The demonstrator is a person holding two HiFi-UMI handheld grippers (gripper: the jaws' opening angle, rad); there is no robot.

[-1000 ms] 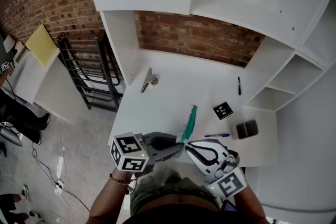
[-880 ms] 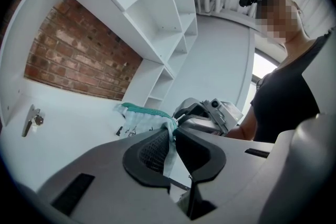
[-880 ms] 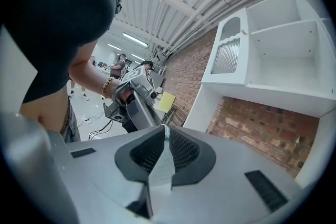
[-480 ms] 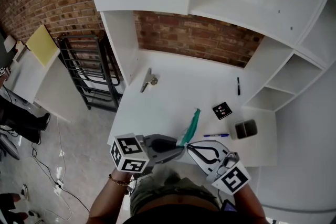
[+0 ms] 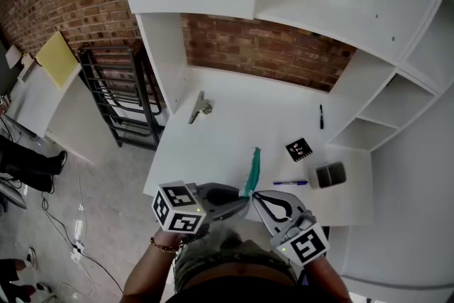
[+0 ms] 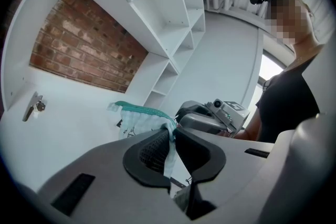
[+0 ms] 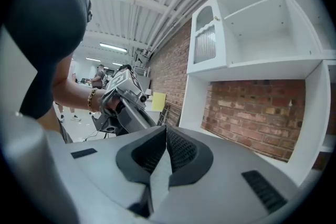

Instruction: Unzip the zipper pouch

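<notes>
Left gripper view: left gripper [image 6: 170,132] has its jaws pinched on the near corner of the zipper pouch [image 6: 137,115], a teal-edged cloth held up above the front edge of the white desk [image 5: 227,131]. Right gripper [image 7: 165,134] has its jaws fully together just beside that corner, and no pull tab shows between them.

Risks, as judged:
- The right jaws may have missed the tab, so a pull would open nothing.
- The left hold is on thin cloth only, so a tug could slip it free.
</notes>
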